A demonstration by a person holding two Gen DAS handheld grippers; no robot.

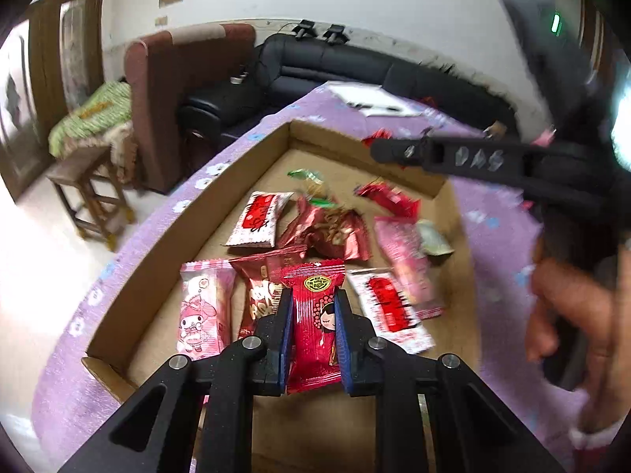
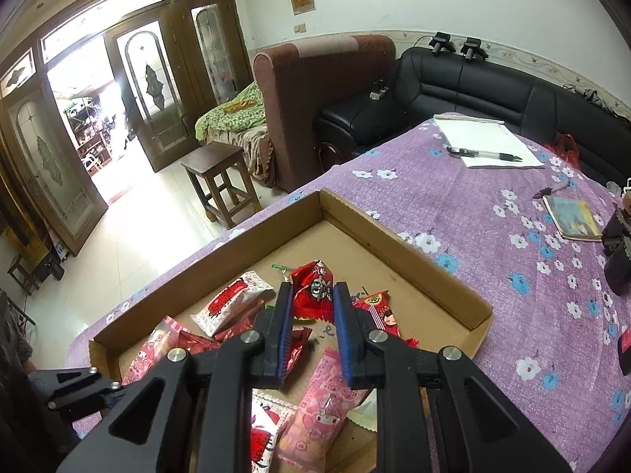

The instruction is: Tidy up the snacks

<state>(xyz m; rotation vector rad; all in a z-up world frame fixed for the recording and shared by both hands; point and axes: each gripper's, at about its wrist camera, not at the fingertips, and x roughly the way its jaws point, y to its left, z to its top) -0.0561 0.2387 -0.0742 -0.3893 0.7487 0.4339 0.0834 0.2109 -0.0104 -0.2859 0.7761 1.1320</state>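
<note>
A shallow cardboard tray (image 1: pixel 252 157) (image 2: pixel 398 236) on the purple flowered tablecloth holds several snack packets. My left gripper (image 1: pixel 313 299) is shut on a red packet with a cartoon girl (image 1: pixel 315 331), held over the near end of the tray. My right gripper (image 2: pixel 313 295) is shut on a red packet with a skull-like print (image 2: pixel 313 289), held above the tray; it also shows in the left wrist view (image 1: pixel 453 155) at the right. Pink cartoon packets (image 1: pixel 201 311) (image 2: pixel 323 406) and white-and-red packets (image 1: pixel 258 218) (image 2: pixel 232 303) lie in the tray.
A notepad with a pen (image 2: pixel 487 144), a small booklet (image 2: pixel 572 218) and dark objects (image 2: pixel 621 248) lie on the tablecloth (image 2: pixel 453 205). A wooden stool (image 2: pixel 219 181), a brown armchair (image 2: pixel 315 90) and a black sofa (image 2: pixel 473 86) stand beyond the table.
</note>
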